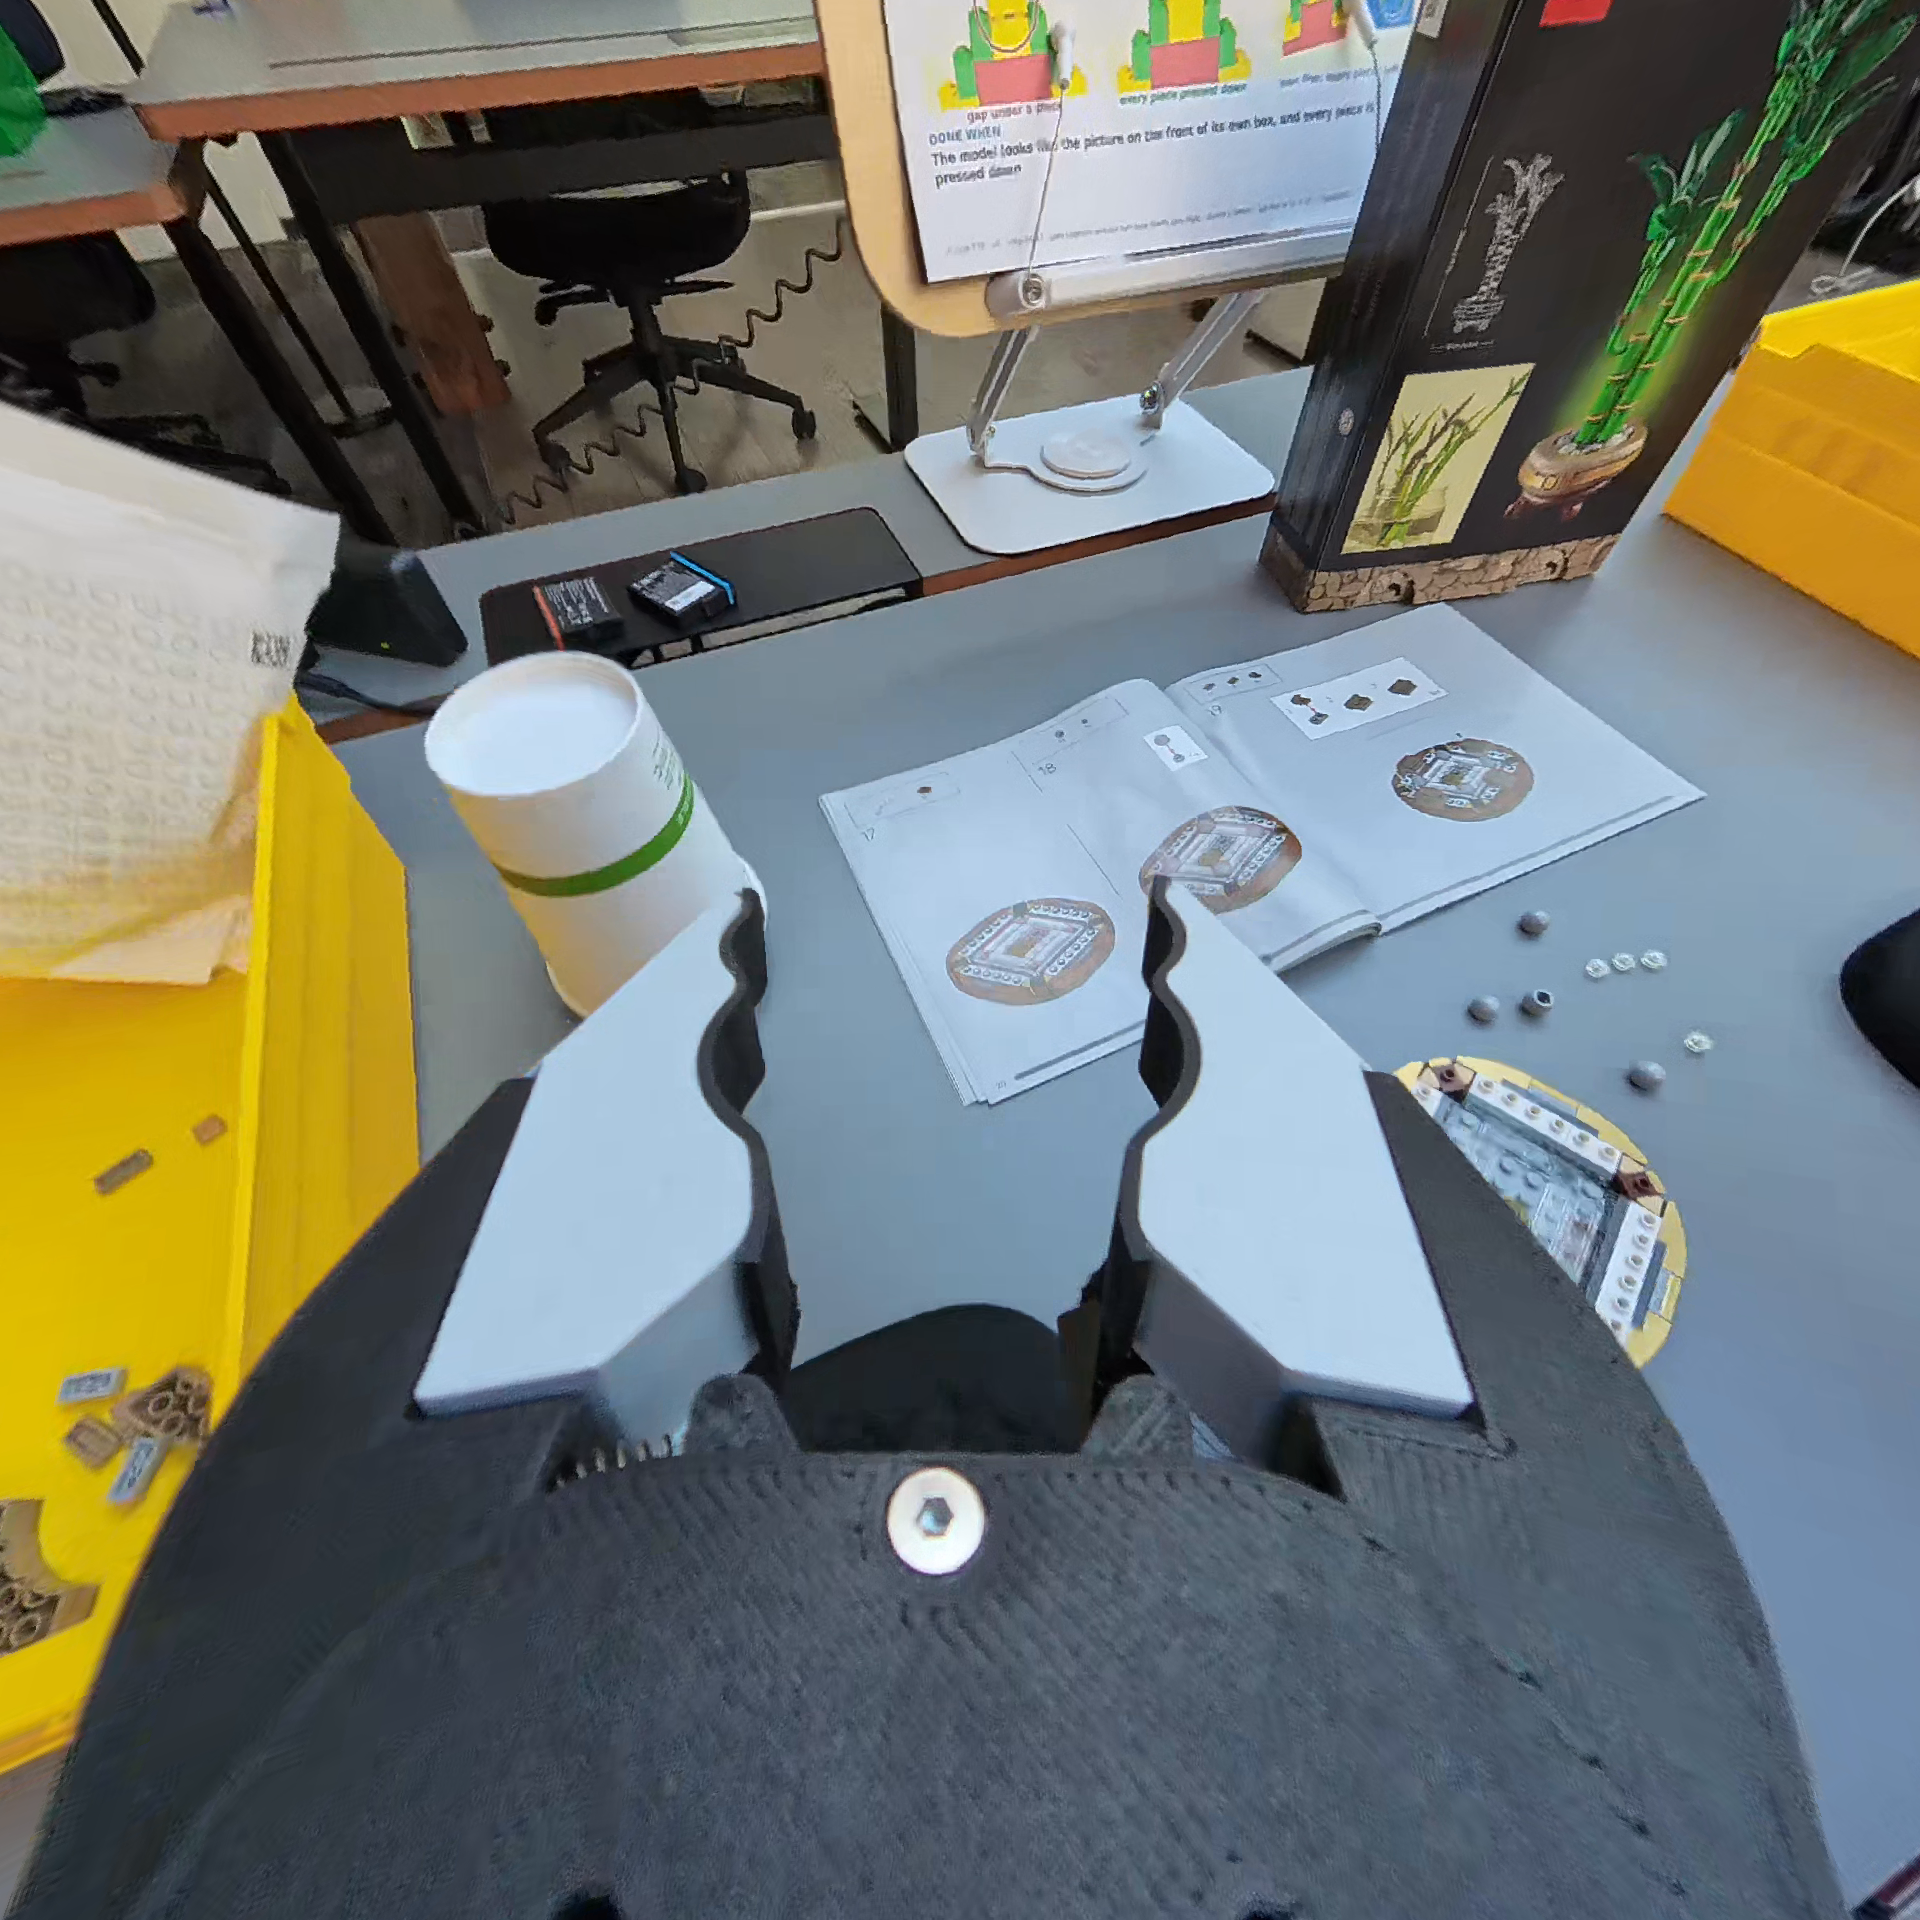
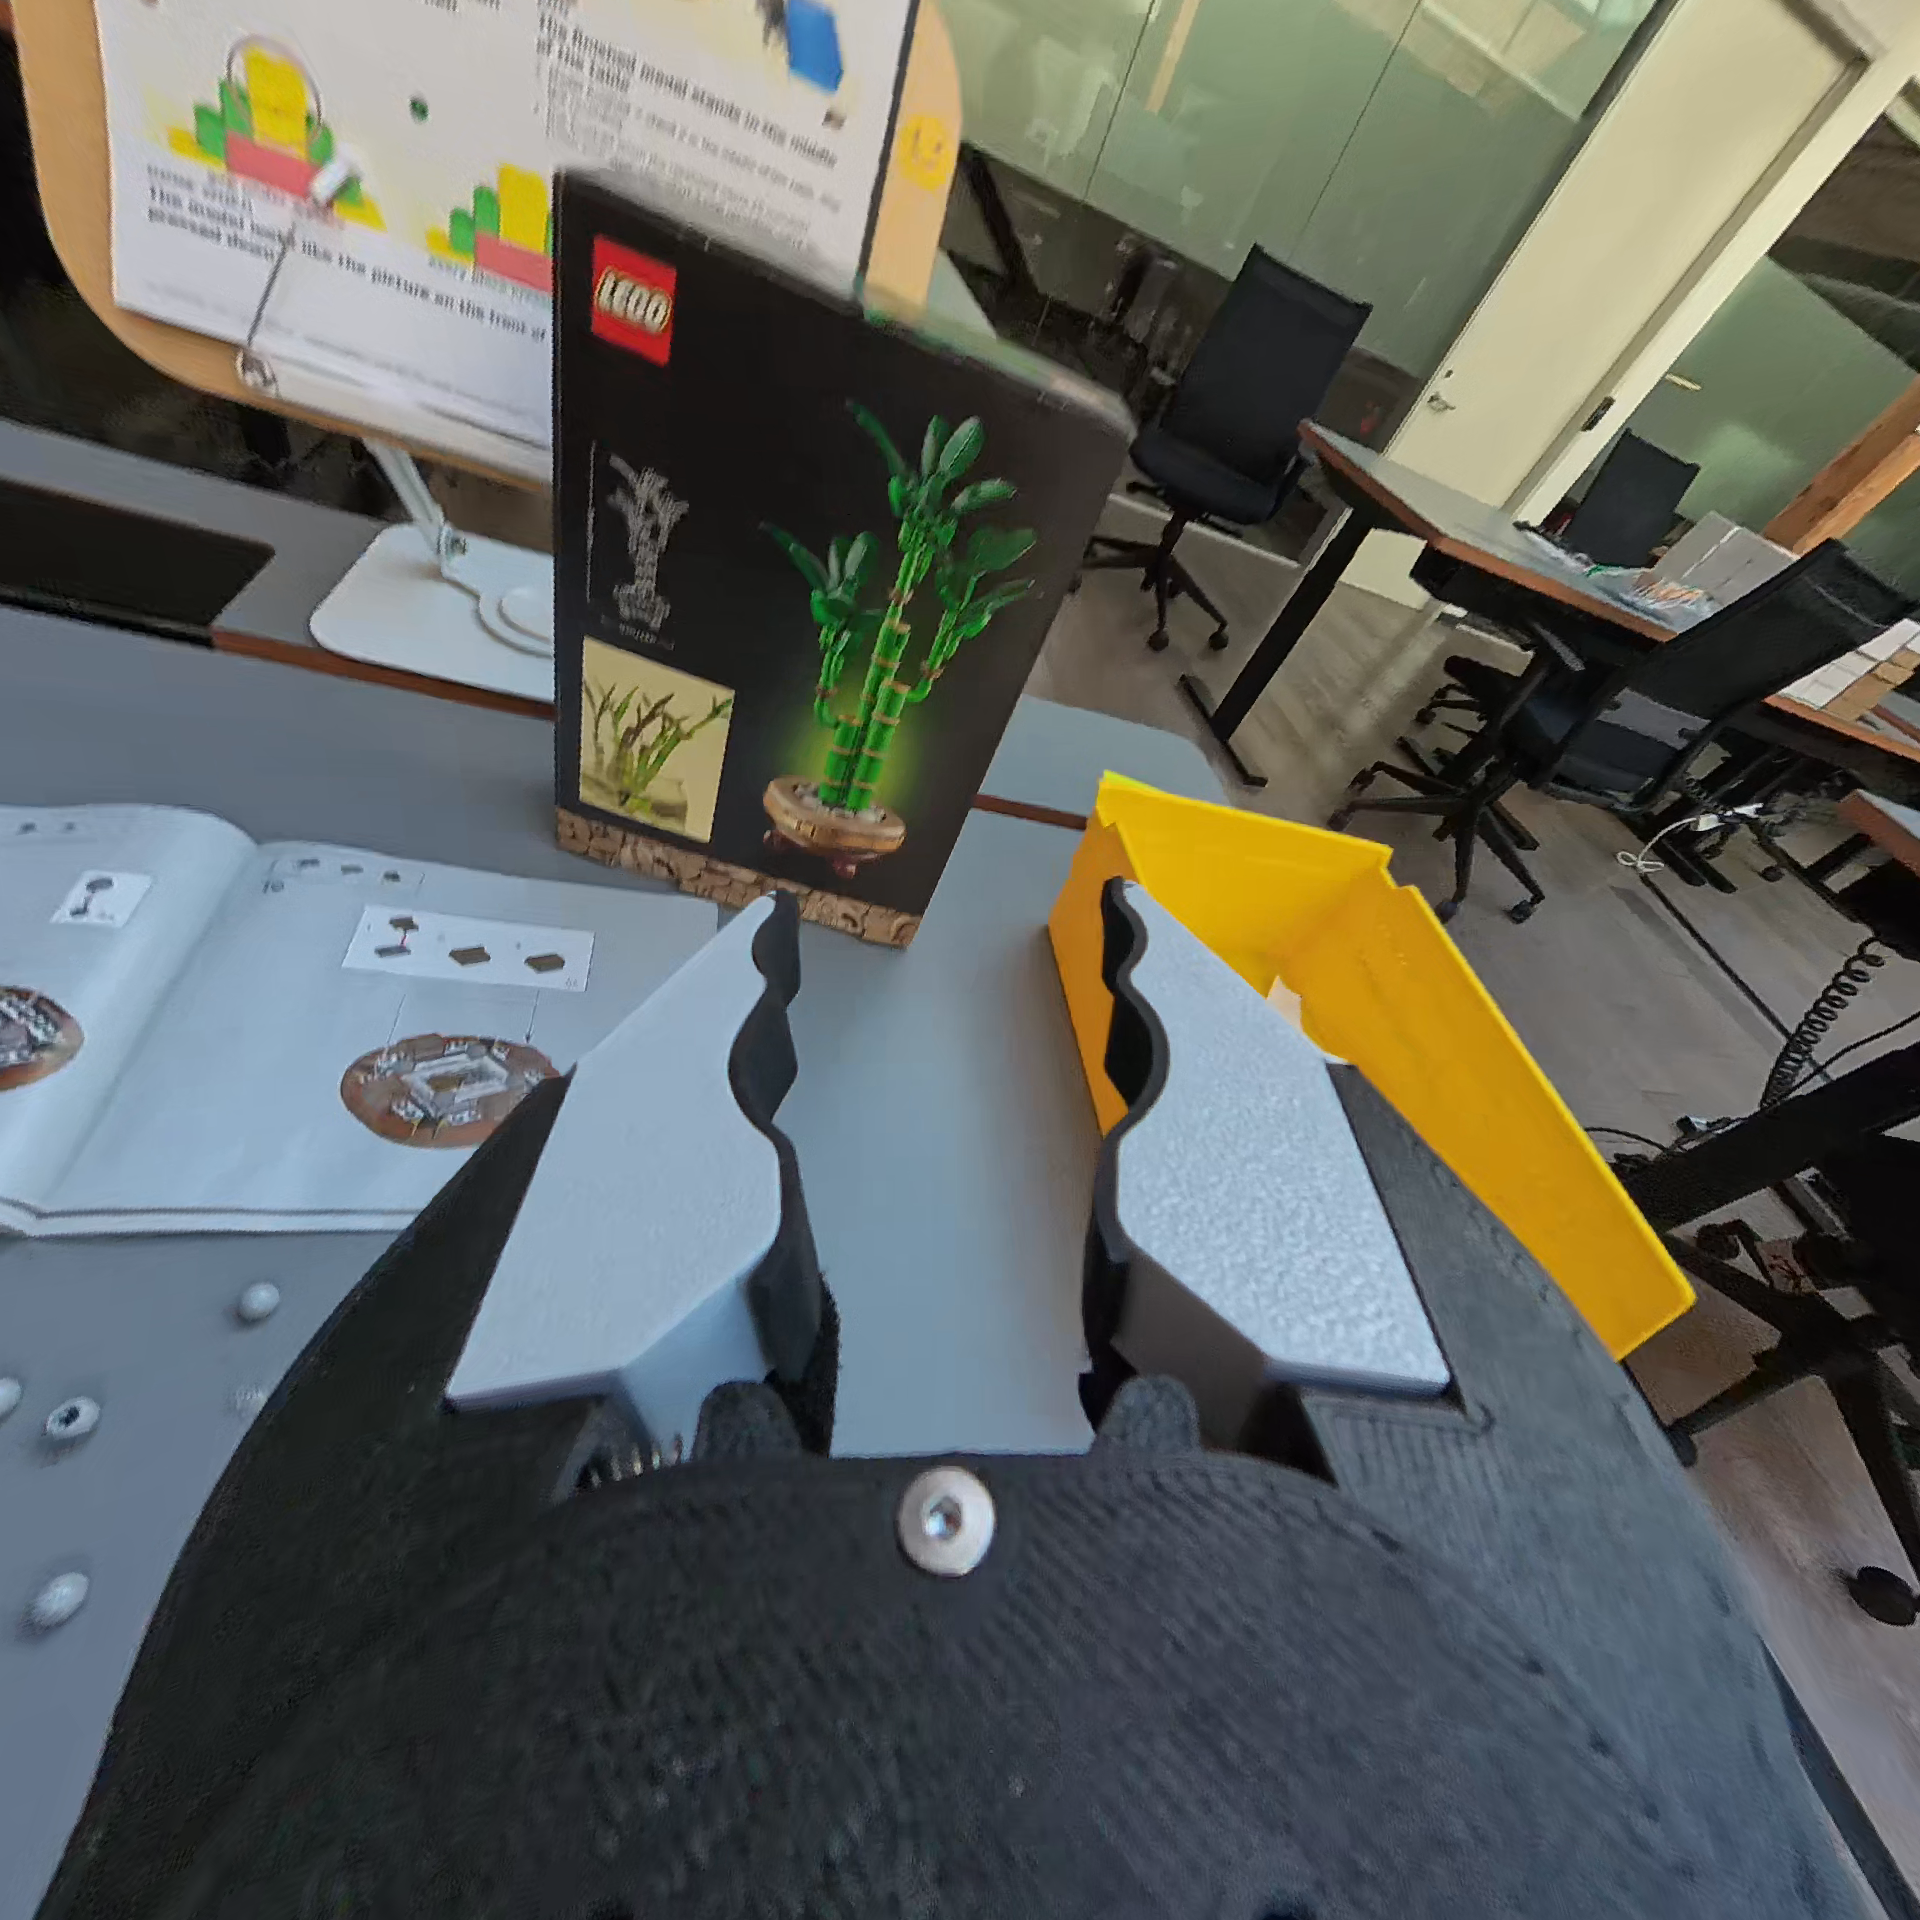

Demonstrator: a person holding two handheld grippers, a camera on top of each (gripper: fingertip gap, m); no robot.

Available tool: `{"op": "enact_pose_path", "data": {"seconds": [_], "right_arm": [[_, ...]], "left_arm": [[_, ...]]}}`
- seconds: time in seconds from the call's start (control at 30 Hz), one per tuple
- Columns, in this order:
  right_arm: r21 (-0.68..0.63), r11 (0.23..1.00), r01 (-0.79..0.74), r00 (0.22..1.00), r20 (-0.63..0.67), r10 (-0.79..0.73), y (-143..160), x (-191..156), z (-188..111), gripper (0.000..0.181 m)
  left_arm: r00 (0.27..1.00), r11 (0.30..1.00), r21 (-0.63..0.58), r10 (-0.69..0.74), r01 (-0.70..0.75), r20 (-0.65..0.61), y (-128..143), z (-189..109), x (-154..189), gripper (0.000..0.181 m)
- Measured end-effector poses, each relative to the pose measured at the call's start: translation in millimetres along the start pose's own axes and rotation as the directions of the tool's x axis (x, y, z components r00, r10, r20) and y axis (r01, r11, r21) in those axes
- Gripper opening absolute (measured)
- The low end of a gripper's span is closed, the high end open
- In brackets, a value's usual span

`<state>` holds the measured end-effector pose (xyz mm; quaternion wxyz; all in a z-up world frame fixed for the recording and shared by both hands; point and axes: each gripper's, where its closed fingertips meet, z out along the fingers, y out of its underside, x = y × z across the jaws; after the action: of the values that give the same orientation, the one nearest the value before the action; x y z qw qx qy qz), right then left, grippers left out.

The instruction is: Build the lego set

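left gripper [image 1: 954, 914] fingers apart, empty | round lego base [image 1: 1558, 1195] just right

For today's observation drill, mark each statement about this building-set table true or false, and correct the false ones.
1. The left gripper grips a brick. False: it is open and empty.
2. The booklet lies open. True.
3. The white cup lies on its side. False: it stands upright.
4. The box stands upright. True.
5. The right gripper is shut. False: it is open.
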<state>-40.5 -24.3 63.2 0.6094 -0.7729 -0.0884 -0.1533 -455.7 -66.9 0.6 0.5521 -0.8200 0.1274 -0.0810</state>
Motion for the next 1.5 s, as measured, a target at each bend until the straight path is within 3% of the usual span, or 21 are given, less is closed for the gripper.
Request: {"op": "enact_pose_path", "data": {"seconds": [0.03, 0.17, 0.4, 0.87, 1.5], "right_arm": [[0.028, 0.999, -0.020, 1.000, -0.014, 0.020, -12, 9, -6, 0.059], [0.098, 0.993, -0.069, 0.996, -0.055, 0.074, -39, 31, -27, 0.059], [0.137, 0.988, -0.066, 0.994, -0.072, 0.077, -46, 32, -36, 0.058], [0.161, 0.985, -0.064, 0.990, -0.111, 0.083, -45, 48, -51, 0.057], [0.117, 0.992, -0.040, 0.994, -0.100, 0.052, -37, 34, -34, 0.056]], "left_arm": [[1.000, 1.000, 0.000, -0.011, 0.011, 0.004, 7, -5, -6, 0.072], [0.998, 1.000, 0.007, 0.017, -0.018, 0.064, 13, -27, -28, 0.073], [0.991, 0.995, 0.090, 0.019, -0.031, 0.131, -19, -57, -43, 0.072], [0.990, 0.993, 0.089, 0.065, -0.077, 0.127, -33, -57, -29, 0.072], [0.993, 0.999, 0.040, 0.033, -0.037, 0.114, -13, -49, -35, 0.074]]}}
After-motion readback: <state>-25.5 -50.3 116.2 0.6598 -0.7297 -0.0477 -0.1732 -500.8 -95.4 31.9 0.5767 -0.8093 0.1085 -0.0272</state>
